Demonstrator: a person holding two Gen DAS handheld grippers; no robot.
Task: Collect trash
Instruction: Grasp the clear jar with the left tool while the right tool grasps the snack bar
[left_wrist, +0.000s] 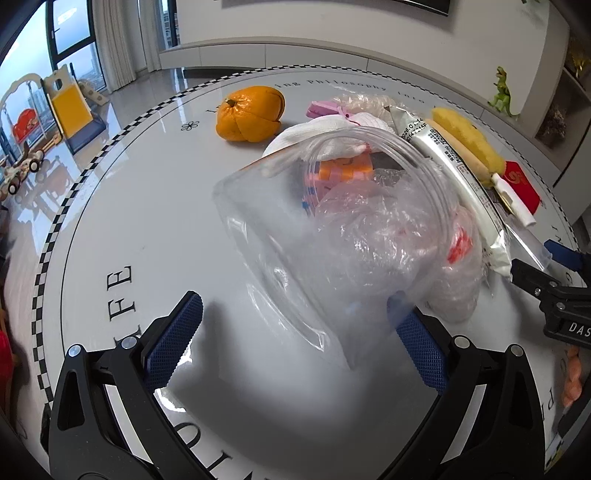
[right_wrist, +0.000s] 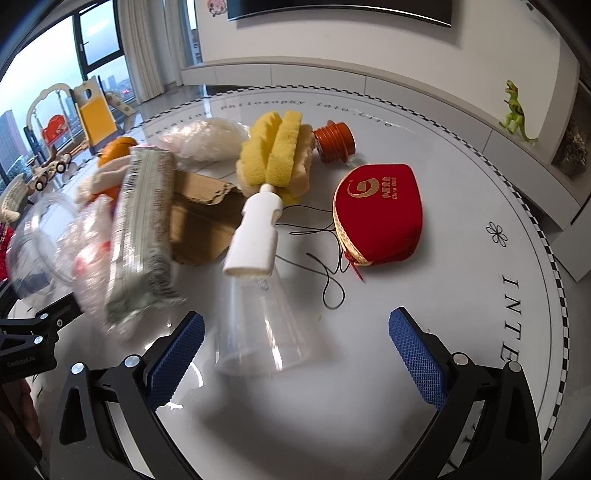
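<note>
Left tool (left_wrist: 295, 332): I read jaws apart, clear container (left_wrist: 295, 236) of crumpled plastic between them.
Right tool (right_wrist: 295, 350): jaws apart, clear cup (right_wrist: 262, 332) between.

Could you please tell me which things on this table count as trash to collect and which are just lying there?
Likely trash:
clear plastic container
crumpled plastic wrap
silver snack wrapper
torn cardboard
orange peel
clear plastic cup

Likely just lying about:
yellow sponge brush
red pouch
orange spool
toy dinosaur

Both grippers, left gripper and right gripper, are open.
</note>
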